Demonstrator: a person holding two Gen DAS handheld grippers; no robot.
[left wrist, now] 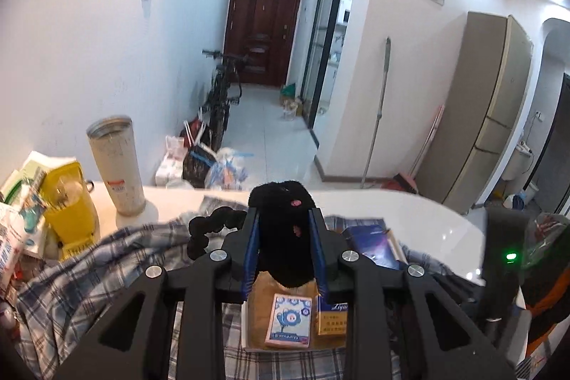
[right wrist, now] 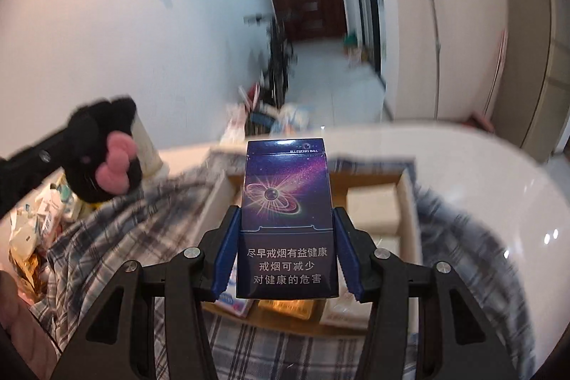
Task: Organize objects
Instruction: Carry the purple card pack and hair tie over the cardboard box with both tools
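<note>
Left gripper (left wrist: 281, 237) is clamped on a fuzzy black cat-paw plush with pink pads (left wrist: 281, 230); right gripper (right wrist: 285, 230) is clamped on a dark blue galaxy-print cigarette pack (right wrist: 285, 219), both held above a shallow cardboard tray (right wrist: 409, 202) of small boxes. That tray lies on a blue plaid cloth (left wrist: 89, 259) over a glossy white table (left wrist: 427, 212). Beyond runs a tiled hallway with a dark red door (left wrist: 263, 27) and a bicycle (left wrist: 222, 88). The right view is blurred, and the tray's contents are hard to make out there.

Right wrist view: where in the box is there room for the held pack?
Free: brown box floor at the far end, beyond the pale packet by the right wall. Crowded: the near end, packed with packets. Left of the plaid cloth, a wrapper pile fills the table.
</note>
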